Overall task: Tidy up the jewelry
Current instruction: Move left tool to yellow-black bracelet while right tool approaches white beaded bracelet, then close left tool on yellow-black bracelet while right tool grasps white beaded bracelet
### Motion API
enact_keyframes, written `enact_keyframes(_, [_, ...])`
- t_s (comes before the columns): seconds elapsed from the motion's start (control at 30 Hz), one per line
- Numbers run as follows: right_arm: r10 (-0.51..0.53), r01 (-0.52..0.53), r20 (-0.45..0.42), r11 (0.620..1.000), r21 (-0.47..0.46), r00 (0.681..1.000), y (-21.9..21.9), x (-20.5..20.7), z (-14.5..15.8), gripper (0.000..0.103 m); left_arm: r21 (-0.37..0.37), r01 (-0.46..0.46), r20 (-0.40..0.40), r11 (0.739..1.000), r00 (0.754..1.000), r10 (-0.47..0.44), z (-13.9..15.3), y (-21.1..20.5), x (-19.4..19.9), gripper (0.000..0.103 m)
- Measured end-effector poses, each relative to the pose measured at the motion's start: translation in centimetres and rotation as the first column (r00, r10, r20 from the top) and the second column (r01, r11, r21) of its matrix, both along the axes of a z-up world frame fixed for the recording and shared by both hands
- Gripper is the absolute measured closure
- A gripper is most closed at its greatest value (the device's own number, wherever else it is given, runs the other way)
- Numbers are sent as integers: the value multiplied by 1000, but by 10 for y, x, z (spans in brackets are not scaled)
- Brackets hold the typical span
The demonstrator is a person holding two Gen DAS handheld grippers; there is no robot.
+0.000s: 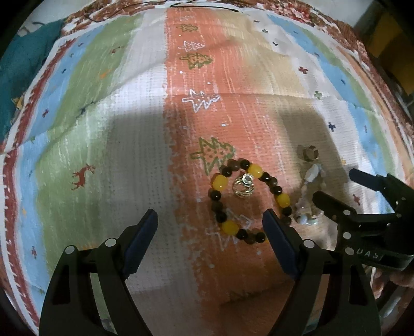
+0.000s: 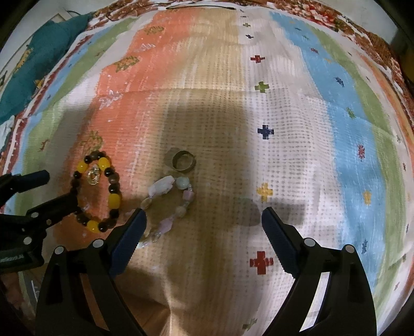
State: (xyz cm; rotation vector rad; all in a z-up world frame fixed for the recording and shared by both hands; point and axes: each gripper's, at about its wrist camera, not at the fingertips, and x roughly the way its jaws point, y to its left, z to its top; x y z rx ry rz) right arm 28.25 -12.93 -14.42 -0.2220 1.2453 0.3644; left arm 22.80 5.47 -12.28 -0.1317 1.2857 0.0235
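Observation:
A yellow-and-dark bead bracelet (image 1: 282, 200) (image 2: 113, 200) lies on the striped cloth, ringed around a silver filigree ring (image 1: 243, 186) (image 2: 93, 175). A pale pink and white stone bracelet (image 2: 165, 190) (image 1: 309, 196) lies to its right. A plain metal band ring (image 2: 182, 160) (image 1: 307, 153) lies just beyond it. My left gripper (image 1: 210, 226) is open and empty, its right finger beside the bead bracelet. My right gripper (image 2: 204, 222) is open and empty, its left finger at the pale bracelet's near end.
The striped patterned cloth (image 1: 129, 116) (image 2: 284, 103) covers the whole surface. A teal fabric (image 1: 23, 59) (image 2: 44, 54) lies at the far left. A floral border (image 2: 323, 15) runs along the far edge. The right gripper also shows in the left wrist view (image 1: 333, 187).

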Motion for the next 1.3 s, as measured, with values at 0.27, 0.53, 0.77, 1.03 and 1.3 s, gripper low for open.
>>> enact_keyframes(0.27, [2, -2, 9, 999, -33, 1000, 4, 7, -7, 12, 24, 39, -31, 999, 999, -38, -10, -6, 4, 32])
enact_keyframes(0.53, [30, -29, 13, 997, -66, 999, 6, 4, -9, 17, 60, 55, -43, 997, 998, -52, -15, -8, 4, 56])
enact_keyframes(0.77, [46, -45, 10, 997, -65, 999, 4, 1, -5, 43, 39, 23, -46, 999, 999, -21, -13, 3, 2, 84])
enact_keyframes(1.03, [40, -40, 17, 999, -35, 999, -3, 7, -1, 89, -7, -6, -36, 1000, 999, 5, -12, 15, 4, 92])
enact_keyframes(1.3, [46, -46, 41, 999, -4, 998, -1, 0, 15, 92, -38, -3, 17, 999, 1000, 4, 10, 18, -2, 92])
